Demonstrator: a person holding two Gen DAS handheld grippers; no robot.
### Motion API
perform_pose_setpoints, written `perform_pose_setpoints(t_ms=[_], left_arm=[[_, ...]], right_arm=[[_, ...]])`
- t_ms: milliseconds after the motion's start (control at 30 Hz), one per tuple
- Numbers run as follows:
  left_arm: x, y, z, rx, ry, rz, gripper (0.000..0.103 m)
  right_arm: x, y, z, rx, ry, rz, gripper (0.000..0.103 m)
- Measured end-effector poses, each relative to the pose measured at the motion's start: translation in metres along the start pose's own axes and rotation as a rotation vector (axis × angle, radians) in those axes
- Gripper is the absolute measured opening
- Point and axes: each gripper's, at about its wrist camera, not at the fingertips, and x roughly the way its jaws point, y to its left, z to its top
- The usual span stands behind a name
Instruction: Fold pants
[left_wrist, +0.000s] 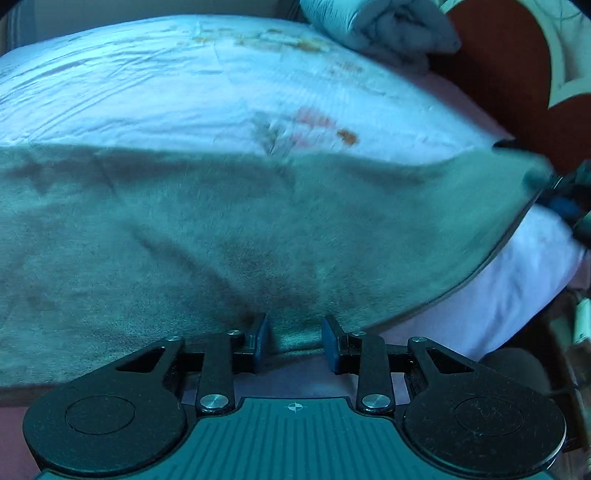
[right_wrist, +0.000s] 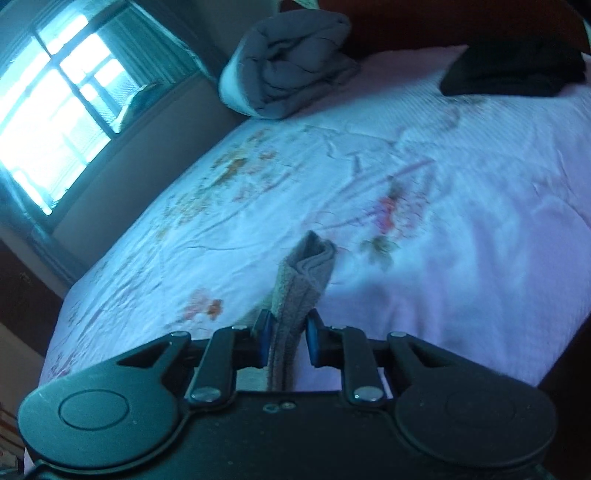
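Grey fleece pants (left_wrist: 207, 229) hang stretched across the left wrist view, in front of the white floral bedspread (left_wrist: 147, 85). My left gripper (left_wrist: 294, 334) grips the pants' near edge between its blue pads. The right gripper shows at the far right of that view (left_wrist: 561, 192), holding the other corner. In the right wrist view my right gripper (right_wrist: 287, 328) is shut on a bunched grey edge of the pants (right_wrist: 299, 280), which sticks up between the fingers above the bedspread (right_wrist: 443, 221).
A rolled grey quilt (right_wrist: 284, 66) lies at the head of the bed, also in the left wrist view (left_wrist: 380, 26). A folded black garment (right_wrist: 513, 70) lies at the far right corner. A window (right_wrist: 51, 107) is on the left. A red headboard (left_wrist: 509, 74) stands behind.
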Motion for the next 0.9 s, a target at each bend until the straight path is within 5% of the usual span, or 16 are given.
perform_pose_setpoints(t_ms=[300,567,900], left_arm=[[0.001,-0.004,-0.002,0.011,-0.008,0.007,0.032],[-0.018,0.012,-0.003,-0.028,-0.06,0.0,0.032],[-0.113,0.157,-0.03,-0.244,-0.167,0.244,0.032]], right_arm=[[-0.009,0.103,-0.001,-0.214,0.008,0.234,0.009],[0.017,0.184,-0.036,-0.35,0.172,0.428,0.01],[0.053,0.244,-0.112,-0.392,0.35,0.546,0.009]])
